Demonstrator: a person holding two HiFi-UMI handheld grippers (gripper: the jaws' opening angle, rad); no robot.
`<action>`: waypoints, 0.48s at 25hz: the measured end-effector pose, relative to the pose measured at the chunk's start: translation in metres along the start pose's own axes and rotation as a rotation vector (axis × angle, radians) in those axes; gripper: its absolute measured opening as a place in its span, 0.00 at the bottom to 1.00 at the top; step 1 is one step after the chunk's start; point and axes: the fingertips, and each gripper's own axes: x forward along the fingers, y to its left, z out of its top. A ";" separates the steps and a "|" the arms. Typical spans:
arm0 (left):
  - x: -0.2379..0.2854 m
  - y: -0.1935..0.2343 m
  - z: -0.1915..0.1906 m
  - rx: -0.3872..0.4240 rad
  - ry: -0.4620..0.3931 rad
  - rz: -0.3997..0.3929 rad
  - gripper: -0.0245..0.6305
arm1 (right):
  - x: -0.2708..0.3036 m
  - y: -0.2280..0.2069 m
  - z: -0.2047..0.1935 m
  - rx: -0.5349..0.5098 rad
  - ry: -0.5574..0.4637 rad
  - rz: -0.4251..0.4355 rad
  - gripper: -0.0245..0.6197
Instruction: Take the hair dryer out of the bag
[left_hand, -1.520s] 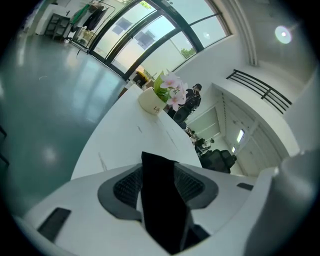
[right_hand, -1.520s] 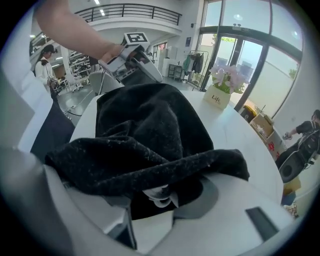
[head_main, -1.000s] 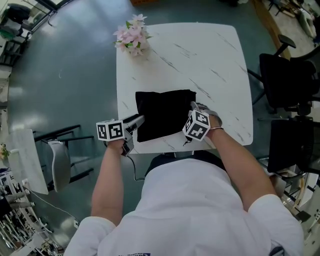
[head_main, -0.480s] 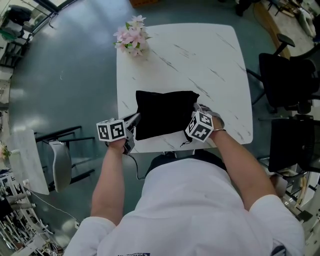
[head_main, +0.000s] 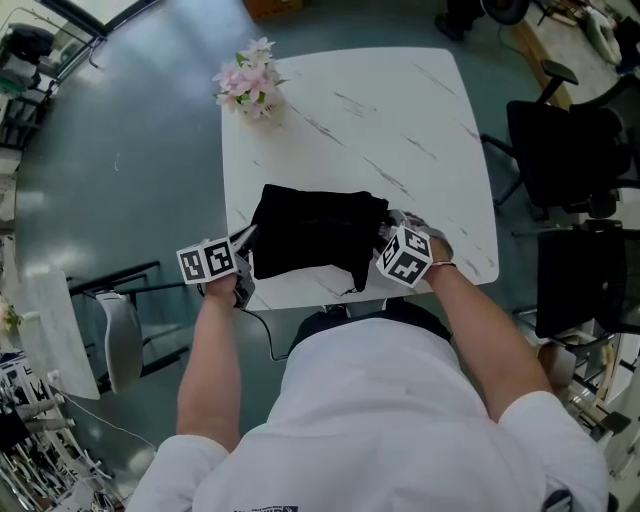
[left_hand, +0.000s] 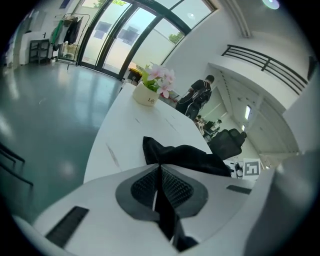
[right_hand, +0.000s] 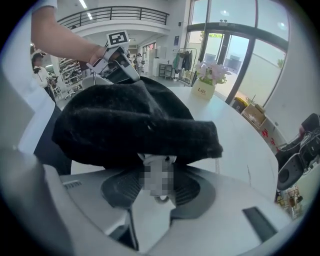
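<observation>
At table (head_main: 400, 110) edge, L tool (left_hand: 160, 172) pinches bag (head_main: 310, 235); R tool (right_hand: 159, 184), just closing, on half-hidden white item (right_hand: 150, 161).

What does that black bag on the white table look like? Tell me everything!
The black fabric bag looks soft, fuzzy and crumpled, and bulges as if something is inside. It lies at the near edge of the white marble-look table. The left gripper is shut on its left corner. The right gripper, whose jaws have just been closing, pinches a pale piece under the bag's right edge, and that side is raised.
</observation>
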 end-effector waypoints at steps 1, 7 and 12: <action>-0.001 0.001 0.000 0.005 0.000 0.004 0.07 | -0.001 0.000 -0.005 0.007 0.004 -0.001 0.31; -0.002 0.008 0.003 0.025 0.000 0.045 0.07 | -0.007 -0.001 -0.018 0.029 0.012 -0.014 0.31; -0.003 0.015 0.018 0.089 -0.004 0.086 0.07 | -0.011 0.002 -0.030 0.042 0.018 -0.019 0.31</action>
